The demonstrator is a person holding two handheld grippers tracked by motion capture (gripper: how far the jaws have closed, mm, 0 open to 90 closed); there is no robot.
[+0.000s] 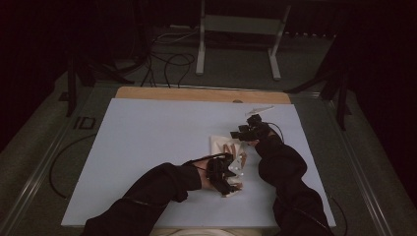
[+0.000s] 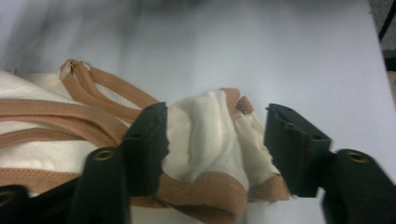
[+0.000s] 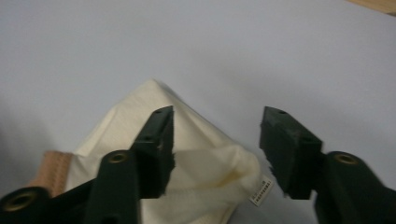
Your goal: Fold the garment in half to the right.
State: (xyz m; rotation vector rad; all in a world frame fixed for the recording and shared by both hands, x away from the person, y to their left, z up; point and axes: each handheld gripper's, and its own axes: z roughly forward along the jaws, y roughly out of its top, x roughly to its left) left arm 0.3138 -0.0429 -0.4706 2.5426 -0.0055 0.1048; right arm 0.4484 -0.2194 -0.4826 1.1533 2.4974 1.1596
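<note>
The cream cloth bag with tan straps (image 1: 228,150) lies on the white-topped table (image 1: 147,147), right of centre, between both tongs.

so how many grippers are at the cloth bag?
2: left gripper at the bag's near, tan-trimmed end; right gripper at its far cream corner. Both stand open, fabric between the jaws.

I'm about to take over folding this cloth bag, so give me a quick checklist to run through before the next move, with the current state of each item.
1. Left gripper jaws released: ok, they stand apart around a bunched corner of the cream cloth bag with tan trim.
2. Right gripper jaws released: ok, open over the bag's plain cream corner.
3. Tan straps clear of the jaws: ok, lying beside them.
4. Bag lying flat: not ok, the corner is crumpled.
5. Bag fully on the white table sheet: ok.
6. Small white label facing: cannot tell.
</note>
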